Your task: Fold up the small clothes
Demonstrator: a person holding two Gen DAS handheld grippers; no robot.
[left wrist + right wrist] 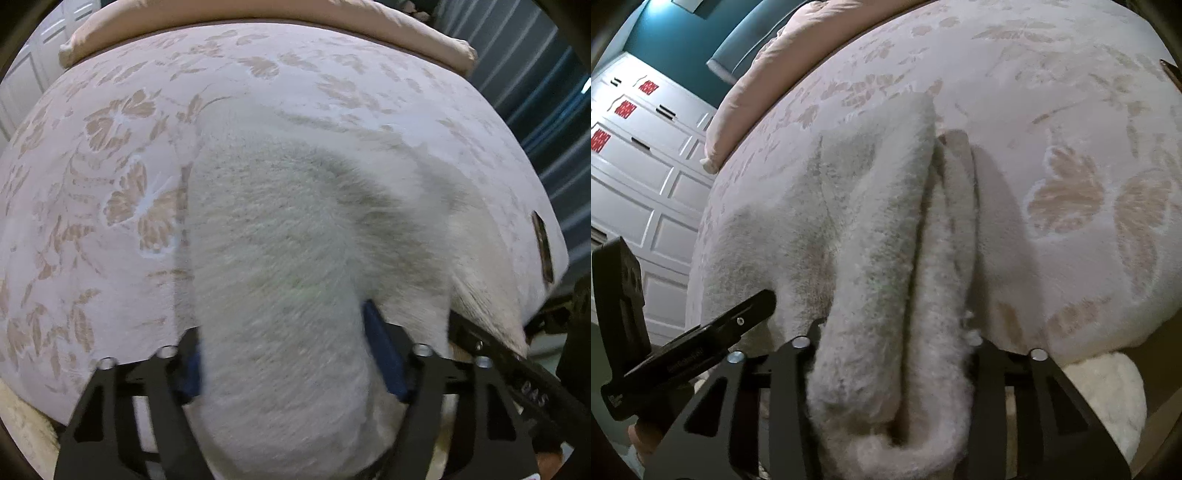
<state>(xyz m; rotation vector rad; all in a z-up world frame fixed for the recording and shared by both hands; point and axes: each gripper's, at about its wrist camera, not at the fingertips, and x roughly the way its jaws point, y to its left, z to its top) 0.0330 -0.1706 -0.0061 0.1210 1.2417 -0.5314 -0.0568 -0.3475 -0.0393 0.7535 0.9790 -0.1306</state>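
Observation:
A fluffy white fleece garment [280,229] lies bunched on a bed with a pale pink floral cover [110,155]. My left gripper [284,354] is shut on a thick fold of the garment, its blue-padded fingers [384,354] pressed against both sides. The garment also fills the right wrist view [879,229], folded into long ridges. My right gripper [894,362] is shut on a bunched fold of it near the bed's front edge. The other gripper's black body [701,339] shows at the lower left of the right wrist view.
A pink pillow or rolled quilt [258,14] lies along the far edge of the bed. White panelled wardrobe doors [635,177] stand to the left and a teal wall [676,40] behind. A dark flat object [543,247] lies at the bed's right edge.

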